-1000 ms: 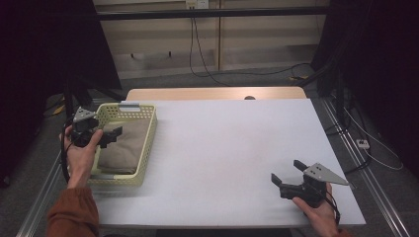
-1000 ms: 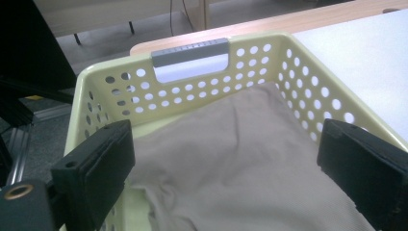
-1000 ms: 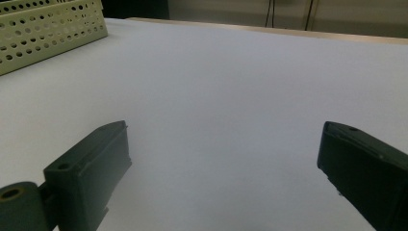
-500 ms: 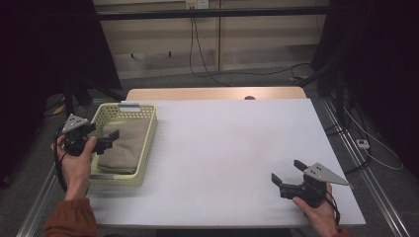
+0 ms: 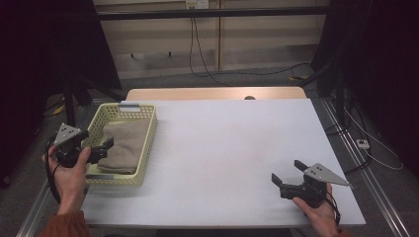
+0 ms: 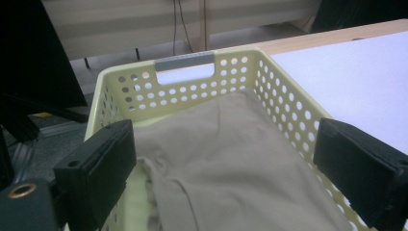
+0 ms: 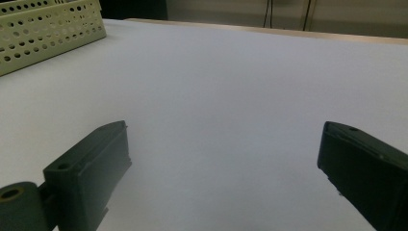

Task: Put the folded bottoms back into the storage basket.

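Room: dim workspace, dark curtains at both sides, pale wall panels and loose cables seen behind the surface.
Surface [image 5: 227, 148]: white, wide, bare across the middle and right; a wooden strip is seen along its far edge.
Basket [image 5: 148, 143]: pale yellow, perforated, set at the left edge of the surface, grey handle insert at its far end.
Cloth [image 5: 121, 145]: beige, folded, lying flat inside the basket; in the left gripper view it [image 6: 231, 163] is seen loosely creased and well below the rim.
Left gripper [image 5: 101, 148]: held at the near left side of the basket, jaws reaching in over the rim just above the cloth.
Left jaws: spread wide, nothing between them; in the left gripper view the cloth is framed between them, contact not confirmed.
Right gripper [image 5: 286, 175]: held low at the near right corner of the surface, well apart from the basket.
Right jaws: spread wide, empty, pointed across bare surface toward the basket corner [image 7: 53, 33].
Progress: judged as very early; cloth not yet gripped, not yet lifted, nothing laid out on the surface.
Left to do: cloth to be pinched by the left jaws, drawn out of the basket, brought onto the open surface; right gripper likely needed after that.
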Tool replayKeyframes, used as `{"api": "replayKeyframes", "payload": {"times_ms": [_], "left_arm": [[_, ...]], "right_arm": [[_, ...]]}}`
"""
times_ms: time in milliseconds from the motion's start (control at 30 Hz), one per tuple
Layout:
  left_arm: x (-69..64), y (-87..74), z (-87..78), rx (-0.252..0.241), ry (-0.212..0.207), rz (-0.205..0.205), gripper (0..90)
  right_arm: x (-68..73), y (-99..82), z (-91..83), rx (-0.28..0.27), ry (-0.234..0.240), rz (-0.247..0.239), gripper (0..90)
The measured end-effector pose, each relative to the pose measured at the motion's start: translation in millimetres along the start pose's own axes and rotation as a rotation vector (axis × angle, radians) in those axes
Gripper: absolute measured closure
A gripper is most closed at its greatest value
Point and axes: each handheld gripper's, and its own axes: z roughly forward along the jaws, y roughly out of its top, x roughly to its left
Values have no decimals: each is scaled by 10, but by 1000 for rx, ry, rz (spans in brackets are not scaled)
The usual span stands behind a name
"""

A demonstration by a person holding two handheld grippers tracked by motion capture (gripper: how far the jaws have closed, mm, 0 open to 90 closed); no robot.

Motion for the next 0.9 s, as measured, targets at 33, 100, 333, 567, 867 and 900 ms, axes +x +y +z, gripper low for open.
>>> {"api": "replayKeyframes", "payload": {"times_ms": [33, 100, 333, 567, 867, 900], "left_arm": [[-7, -11, -7, 4, -16, 7, 77], [-21, -32, -27, 9, -39, 10, 80], [-77, -67, -103, -8, -8, 16, 75], [-170, -102, -145, 0, -17, 32, 72], [-390, -87, -149, 1, -48, 57, 66], [-414, -84, -144, 0, -54, 62, 66]], "right_arm": [[-1, 0, 2, -1, -1, -2, 38], [2, 0, 7, -1, 0, -2, 38], [4, -1, 7, 1, 2, -2, 38], [4, -2, 8, 2, 2, -2, 38], [10, -3, 17, 5, 4, -5, 38], [6, -4, 18, 6, 3, -5, 39]]}}
